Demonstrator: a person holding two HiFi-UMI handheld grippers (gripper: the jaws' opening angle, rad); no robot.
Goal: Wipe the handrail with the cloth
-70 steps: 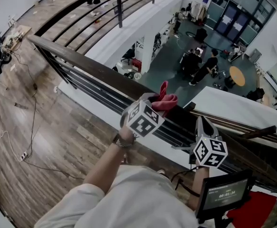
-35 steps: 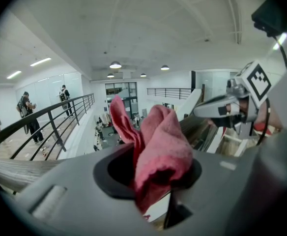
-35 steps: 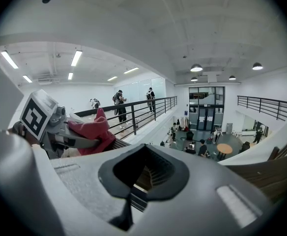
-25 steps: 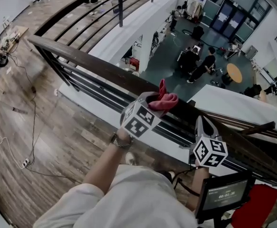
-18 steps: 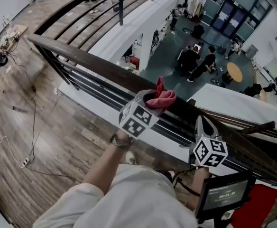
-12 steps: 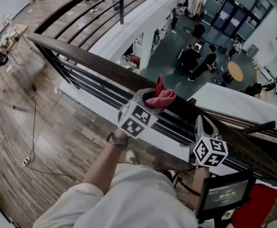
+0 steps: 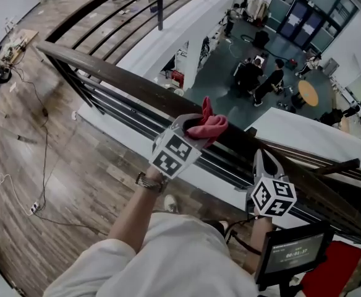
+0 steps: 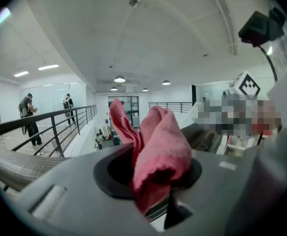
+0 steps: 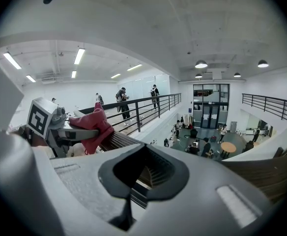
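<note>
Wooden handrail (image 7: pixel 118 79) passes beneath left tongs (image 7: pixel 195 130) clamping one red cloth (image 7: pixel 212 124).

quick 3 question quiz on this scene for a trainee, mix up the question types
1. Multiple choice: what do the left tongs grip? A) a sponge B) a cloth C) nothing
2. True or false: the right tongs also grip a cloth.
3. Fill in: the cloth's colour is ___.

Key: 1 B; 2 false, the right tongs are shut with nothing in them; 3 red.
</note>
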